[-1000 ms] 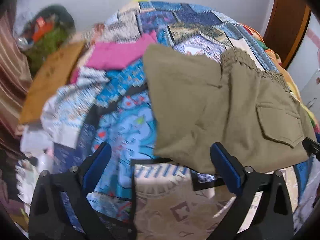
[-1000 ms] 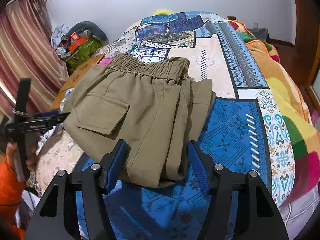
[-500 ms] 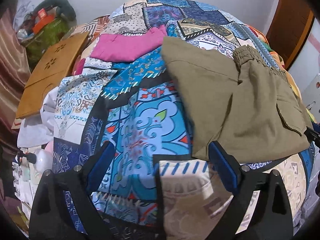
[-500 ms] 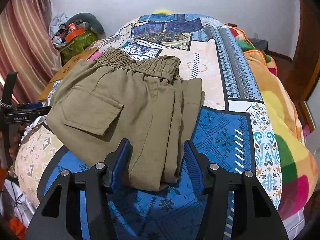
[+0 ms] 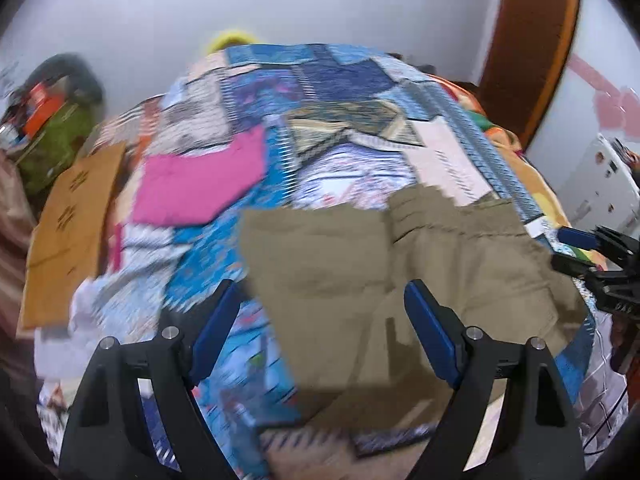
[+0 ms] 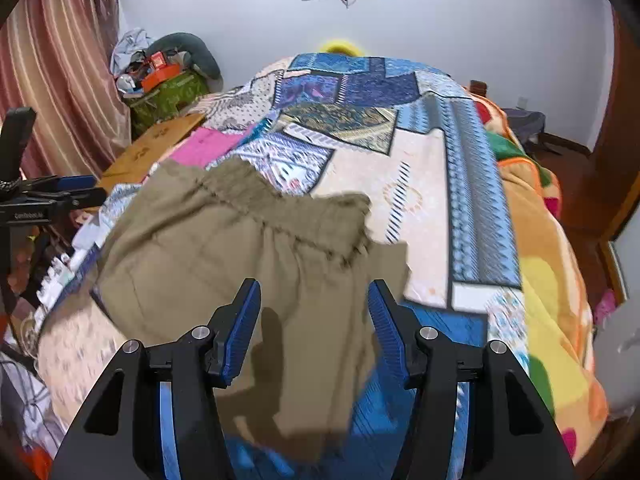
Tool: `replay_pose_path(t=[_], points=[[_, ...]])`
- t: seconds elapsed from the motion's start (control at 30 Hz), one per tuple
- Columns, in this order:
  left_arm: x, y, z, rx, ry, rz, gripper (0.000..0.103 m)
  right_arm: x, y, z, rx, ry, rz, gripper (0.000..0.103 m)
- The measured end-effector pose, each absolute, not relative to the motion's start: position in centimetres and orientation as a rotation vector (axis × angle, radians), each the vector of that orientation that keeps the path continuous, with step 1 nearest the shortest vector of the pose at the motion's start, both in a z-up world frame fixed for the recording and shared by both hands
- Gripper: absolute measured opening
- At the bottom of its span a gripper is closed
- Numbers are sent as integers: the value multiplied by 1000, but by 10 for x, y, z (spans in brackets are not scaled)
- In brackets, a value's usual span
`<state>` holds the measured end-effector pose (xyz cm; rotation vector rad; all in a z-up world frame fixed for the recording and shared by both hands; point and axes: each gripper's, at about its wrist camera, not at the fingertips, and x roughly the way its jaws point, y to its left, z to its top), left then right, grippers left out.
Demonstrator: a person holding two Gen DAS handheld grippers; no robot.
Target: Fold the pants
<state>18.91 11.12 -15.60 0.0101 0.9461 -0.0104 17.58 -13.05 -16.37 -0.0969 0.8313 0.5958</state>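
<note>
The khaki pants (image 6: 240, 264) lie folded on the patchwork bedspread (image 6: 432, 184), and their near edge reaches between the jaws of both grippers. The right gripper (image 6: 314, 320) is released, holding nothing, and the left gripper (image 5: 320, 328) too. The long axis runs from the jaws away to the elastic waistband (image 6: 288, 204). Both hands seem equally near. No containers with clear contents are visible.

A pink cloth (image 5: 200, 184) lies on the patchwork bedspread (image 6: 400, 168), beside a wooden board (image 5: 72, 232).
</note>
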Motion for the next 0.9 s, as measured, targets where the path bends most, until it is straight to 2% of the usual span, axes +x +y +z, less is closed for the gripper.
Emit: replay_pose_path(t=[0.07, 0.13, 0.17, 0.23, 0.3, 0.37, 0.63, 0.67, 0.73, 0.9], points=[[204, 95, -161, 12, 952, -58, 84, 183, -121, -163, -89, 833, 625, 52], [214, 80, -166, -6, 952, -120, 66, 191, -111, -165, -82, 848, 657, 52], [218, 74, -168, -13, 954, -139, 60, 193, -107, -166, -79, 852, 671, 52], [225, 61, -177, -25, 970, -180, 37, 197, -97, -171, -93, 870, 703, 52], [230, 52, -186, -18, 995, -202, 30, 197, -89, -177, -119, 889, 723, 51], [228, 44, -196, 41, 1001, -187, 30, 195, -84, -186, -161, 912, 730, 47], [209, 61, -213, 88, 1014, -157, 34, 180, -98, -192, -160, 930, 713, 44], [205, 64, -212, 94, 1010, -144, 36, 178, -101, -192, -156, 931, 709, 44], [200, 66, -212, 120, 999, -108, 47, 172, -106, -191, -144, 937, 705, 44], [181, 82, -208, 116, 985, -65, 56, 157, -120, -187, -157, 930, 670, 44]])
